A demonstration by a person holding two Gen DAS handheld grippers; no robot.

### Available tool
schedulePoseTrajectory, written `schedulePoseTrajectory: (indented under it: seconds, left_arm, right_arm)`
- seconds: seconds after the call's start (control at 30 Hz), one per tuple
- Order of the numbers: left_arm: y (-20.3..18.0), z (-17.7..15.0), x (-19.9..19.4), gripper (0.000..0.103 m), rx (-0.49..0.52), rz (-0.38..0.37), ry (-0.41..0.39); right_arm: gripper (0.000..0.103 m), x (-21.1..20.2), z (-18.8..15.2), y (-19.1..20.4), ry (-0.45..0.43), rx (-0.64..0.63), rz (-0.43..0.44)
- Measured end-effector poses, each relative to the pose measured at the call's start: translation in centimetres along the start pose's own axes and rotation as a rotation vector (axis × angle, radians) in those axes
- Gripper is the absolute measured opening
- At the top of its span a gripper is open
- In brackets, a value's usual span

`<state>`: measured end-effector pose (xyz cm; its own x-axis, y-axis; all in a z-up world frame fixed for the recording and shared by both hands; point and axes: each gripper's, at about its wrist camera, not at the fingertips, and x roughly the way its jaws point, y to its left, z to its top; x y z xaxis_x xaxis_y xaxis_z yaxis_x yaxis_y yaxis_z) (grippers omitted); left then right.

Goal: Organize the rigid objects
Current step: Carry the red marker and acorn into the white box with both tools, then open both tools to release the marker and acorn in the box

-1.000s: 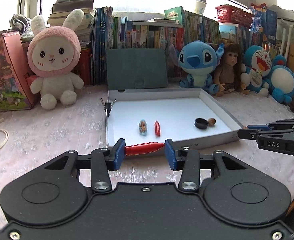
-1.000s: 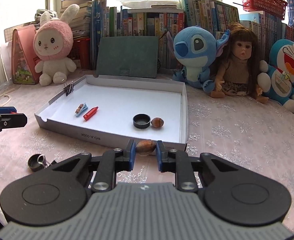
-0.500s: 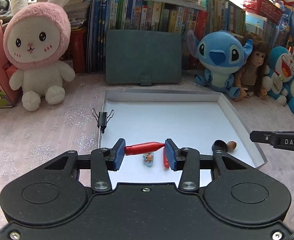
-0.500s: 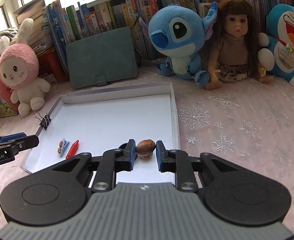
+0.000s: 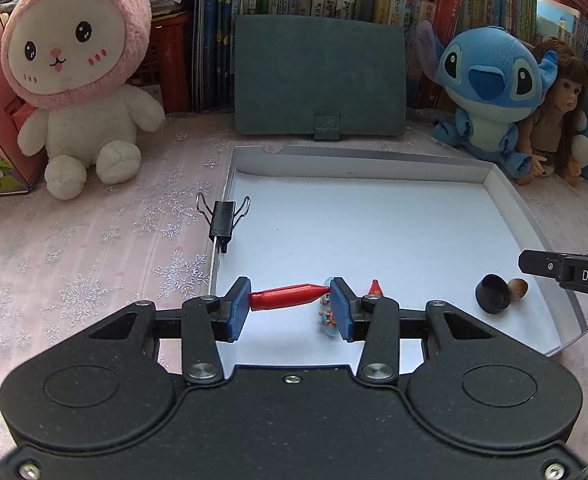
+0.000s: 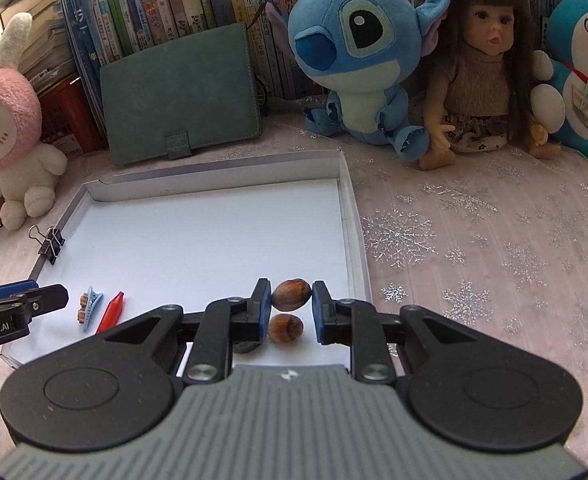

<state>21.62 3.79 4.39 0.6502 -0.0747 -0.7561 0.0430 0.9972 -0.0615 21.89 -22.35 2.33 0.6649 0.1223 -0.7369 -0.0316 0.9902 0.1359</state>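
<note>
Red tapered crayon (image 5: 288,297) clamped lengthwise in left hand-held gripper (image 5: 290,307); right hand-held gripper (image 6: 292,304) pinching glossy brown nut (image 6: 291,294)

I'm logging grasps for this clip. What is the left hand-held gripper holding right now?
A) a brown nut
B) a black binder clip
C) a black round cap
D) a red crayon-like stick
D: in the left wrist view the left hand-held gripper has its blue pads closed on the ends of the red crayon-like stick, held crosswise above the white cardboard tray.
</note>
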Motion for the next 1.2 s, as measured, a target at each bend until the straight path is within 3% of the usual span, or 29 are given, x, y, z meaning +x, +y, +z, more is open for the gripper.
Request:
schedulePoseTrajectory:
  seconds: [0.67, 0.83, 0.9, 0.97, 1.03, 1.2]
  left_arm:
    - [-0.4, 0.4, 2.6, 0.041, -0.013, 0.005, 0.051]
    - [-0.3, 0.3, 2.5, 0.043, -0.007, -0.016, 0.045]
    - [-0.3, 0.3, 2.1, 0.047, -0.009, -0.024, 0.035]
    - [-0.2, 0.4, 1.6, 0.053, -0.018, -0.039, 0.025]
    - [-0.1, 0.4, 0.5, 0.066, -0.016, -0.059, 0.003]
    - [-0.8, -0.4, -2.9, 0.080, 0.048, -0.074, -0.078]
  right_arm:
    - [0.027, 2.4, 0.2, 0.0, 0.052, -0.005, 0.000]
    - [0.032, 2.6, 0.1, 0.1, 0.048, -0.001, 0.025]
    - [0.048, 2.3, 0.1, 0.1, 0.039, -0.003, 0.026]
    - [0.049, 1.8, 0.1, 0.1, 0.024, -0.007, 0.029]
    - [0.051, 0.9, 0.1, 0.0, 0.000, -0.011, 0.041]
    - [0.066, -1.9, -0.4, 0.3, -0.070, -0.033, 0.067]
